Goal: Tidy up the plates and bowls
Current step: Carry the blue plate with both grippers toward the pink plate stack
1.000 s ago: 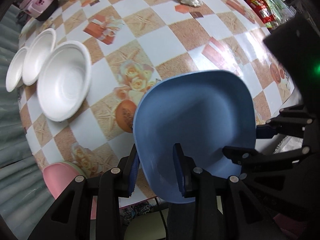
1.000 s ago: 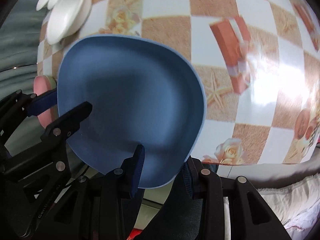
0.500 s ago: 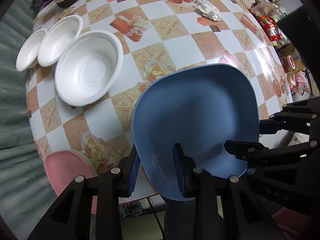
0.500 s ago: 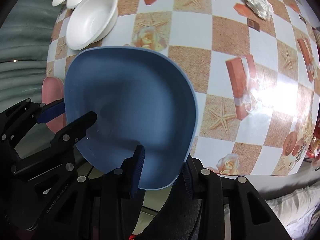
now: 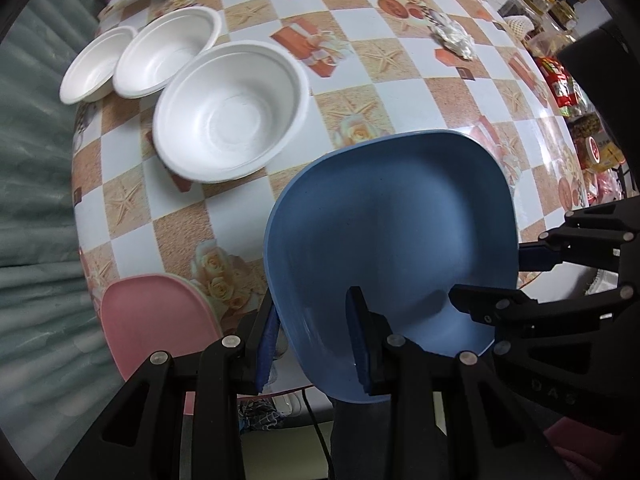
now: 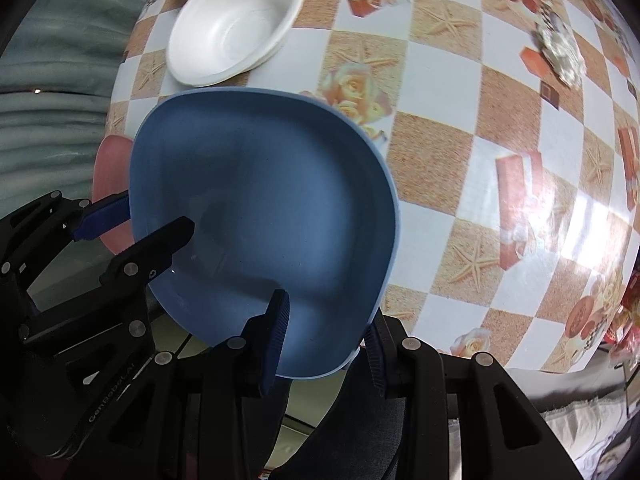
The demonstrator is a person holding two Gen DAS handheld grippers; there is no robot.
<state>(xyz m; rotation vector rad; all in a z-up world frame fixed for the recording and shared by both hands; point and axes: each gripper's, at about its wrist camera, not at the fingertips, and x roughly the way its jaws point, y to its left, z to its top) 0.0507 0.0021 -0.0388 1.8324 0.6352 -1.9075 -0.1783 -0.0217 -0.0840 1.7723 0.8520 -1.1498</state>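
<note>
You hold the blue plate [image 5: 392,232] by its rim, left gripper [image 5: 312,344] and right gripper [image 6: 326,336] both clamped on it. It likely belongs on the pink plate [image 5: 156,320]; lower it level.

A table [image 5: 248,216] under a glossy checked oilcloth printed with starfish, roses and gift boxes catches a bright glare [image 6: 592,216] at one side. A grey-green curtain [image 5: 32,184] hangs beside it; packets and jars [image 5: 560,80] crowd the far edge.
</note>
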